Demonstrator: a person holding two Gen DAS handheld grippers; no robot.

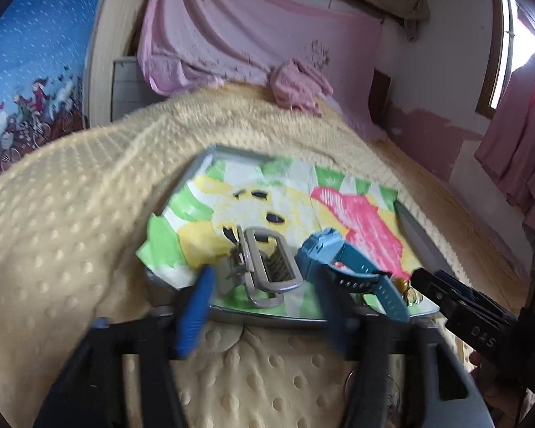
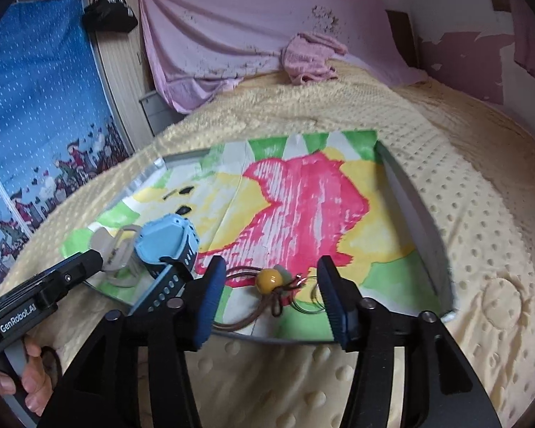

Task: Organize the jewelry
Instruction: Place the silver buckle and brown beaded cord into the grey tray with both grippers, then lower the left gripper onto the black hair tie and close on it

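Both claws spread wide over the near edge of the tray [image 2: 406,192], nothing gripped in either. Left gripper [image 1: 264,306] straddling the grey hair claw clip [image 1: 267,267], right gripper [image 2: 271,296] straddling the cord necklace [image 2: 267,285] with its yellow bead [image 2: 268,278].

All three pieces lying at the tray's near edge on the painted paper liner [image 2: 303,196]: clip at the left, blue watch [image 2: 167,246] just beside it, necklace to the right of the watch (thin wire rings [image 2: 312,294] tangled in beside the bead, hard to make out).

Handling, by the look of it: necklace light and floppy, cord soft, bead hard and likely slippery, so better pinched on the knot beside the bead. Watch stiff in the case, rubbery in the strap; strap the easy hold. Clip rigid, sprung.

Watch propped on its side, strap running toward the near edge. Clip's long axis running away from the left camera. Necklace cord trailing left from the bead along the near edge.
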